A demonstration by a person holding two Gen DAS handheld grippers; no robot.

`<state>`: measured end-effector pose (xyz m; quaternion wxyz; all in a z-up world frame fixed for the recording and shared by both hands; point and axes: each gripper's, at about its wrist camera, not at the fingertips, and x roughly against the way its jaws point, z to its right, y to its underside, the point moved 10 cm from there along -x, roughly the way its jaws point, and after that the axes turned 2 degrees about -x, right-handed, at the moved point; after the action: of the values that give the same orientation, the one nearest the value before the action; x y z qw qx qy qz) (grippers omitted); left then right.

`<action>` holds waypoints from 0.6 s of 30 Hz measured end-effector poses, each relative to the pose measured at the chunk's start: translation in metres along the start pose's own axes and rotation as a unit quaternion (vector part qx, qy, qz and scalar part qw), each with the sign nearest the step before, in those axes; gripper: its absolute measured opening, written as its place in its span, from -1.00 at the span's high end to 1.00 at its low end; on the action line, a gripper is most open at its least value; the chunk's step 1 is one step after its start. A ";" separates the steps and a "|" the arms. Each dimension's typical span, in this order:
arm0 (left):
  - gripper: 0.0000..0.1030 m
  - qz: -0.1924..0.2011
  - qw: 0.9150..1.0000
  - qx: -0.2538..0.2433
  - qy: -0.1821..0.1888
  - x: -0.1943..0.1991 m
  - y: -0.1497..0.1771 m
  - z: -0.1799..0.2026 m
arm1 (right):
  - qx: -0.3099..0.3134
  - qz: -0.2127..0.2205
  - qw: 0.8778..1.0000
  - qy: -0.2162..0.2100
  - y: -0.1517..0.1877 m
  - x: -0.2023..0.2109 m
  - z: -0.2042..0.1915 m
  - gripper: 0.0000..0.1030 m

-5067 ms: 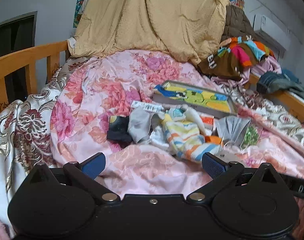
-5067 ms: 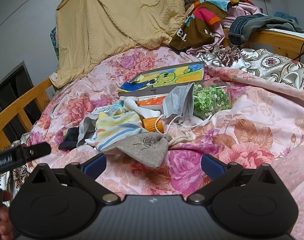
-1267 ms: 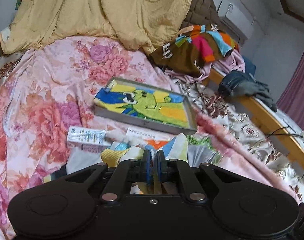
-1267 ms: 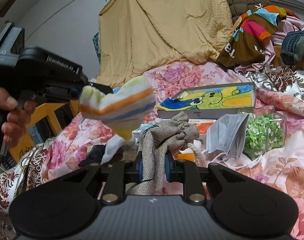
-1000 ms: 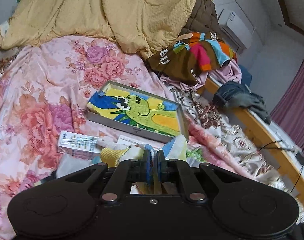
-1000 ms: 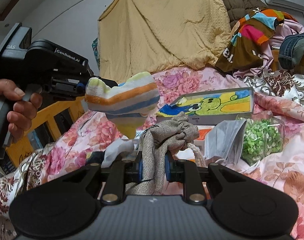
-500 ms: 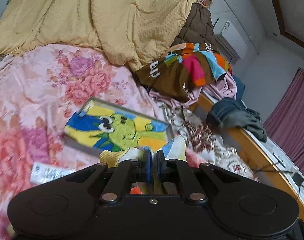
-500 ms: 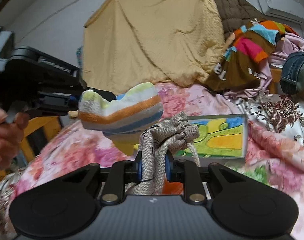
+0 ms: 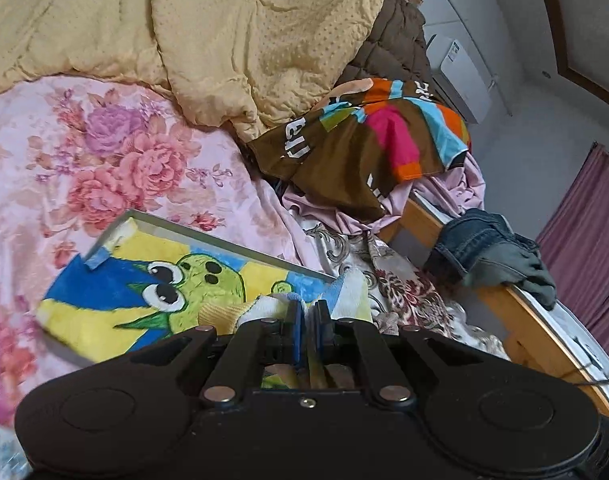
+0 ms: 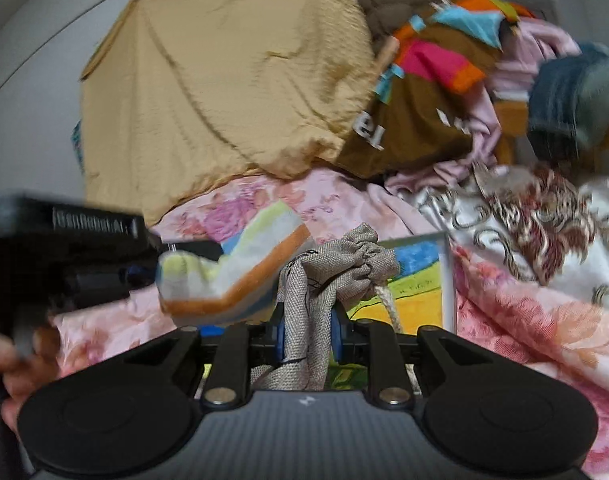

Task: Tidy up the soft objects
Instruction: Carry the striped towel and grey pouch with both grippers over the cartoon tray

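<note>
My left gripper is shut on a striped sock, whose white, blue and yellow folds stick out past the blue pads. In the right wrist view the same striped sock hangs in the air from the left gripper at the left, held by a hand. My right gripper is shut on a grey linen drawstring pouch, its cord dangling to the right. Both grippers are above a cartoon frog picture box lying on the pink floral bedspread.
A yellow blanket is heaped at the bed's head. A brown multicoloured garment and lilac cloth lie to its right. Jeans drape over the wooden bed rail. A gold-patterned quilt covers the right side.
Both grippers have travelled across the bed toward its head and right side, carrying the sock and the pouch. The masks, green beads and small items have dropped out of view.
</note>
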<state>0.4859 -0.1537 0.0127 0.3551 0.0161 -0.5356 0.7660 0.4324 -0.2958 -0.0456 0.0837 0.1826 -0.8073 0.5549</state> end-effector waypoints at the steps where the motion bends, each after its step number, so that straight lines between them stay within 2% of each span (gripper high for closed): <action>1: 0.88 0.001 1.000 0.000 0.000 -0.011 0.001 -0.002 | -0.002 0.000 1.000 0.005 -0.001 -0.005 0.004 0.55; 5: 0.88 -0.010 1.000 0.012 -0.011 -0.047 0.012 -0.016 | -0.023 -0.016 1.000 0.010 0.003 -0.028 0.019 0.53; 12: 0.88 -0.042 0.998 -0.022 -0.051 -0.082 0.046 -0.042 | -0.032 -0.050 0.998 0.025 0.019 -0.056 0.034 0.49; 17: 0.87 -0.063 0.995 -0.033 -0.073 -0.092 0.065 -0.056 | -0.028 -0.077 0.996 0.033 0.027 -0.063 0.033 0.23; 18: 0.86 -0.068 0.994 -0.035 -0.076 -0.094 0.067 -0.057 | -0.031 -0.079 0.996 0.033 0.029 -0.064 0.034 0.11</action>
<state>0.5391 -0.1672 -0.1039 0.3646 0.0979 -0.5852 0.7177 0.4823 -0.3054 -0.1047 0.1592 0.2244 -0.8042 0.5269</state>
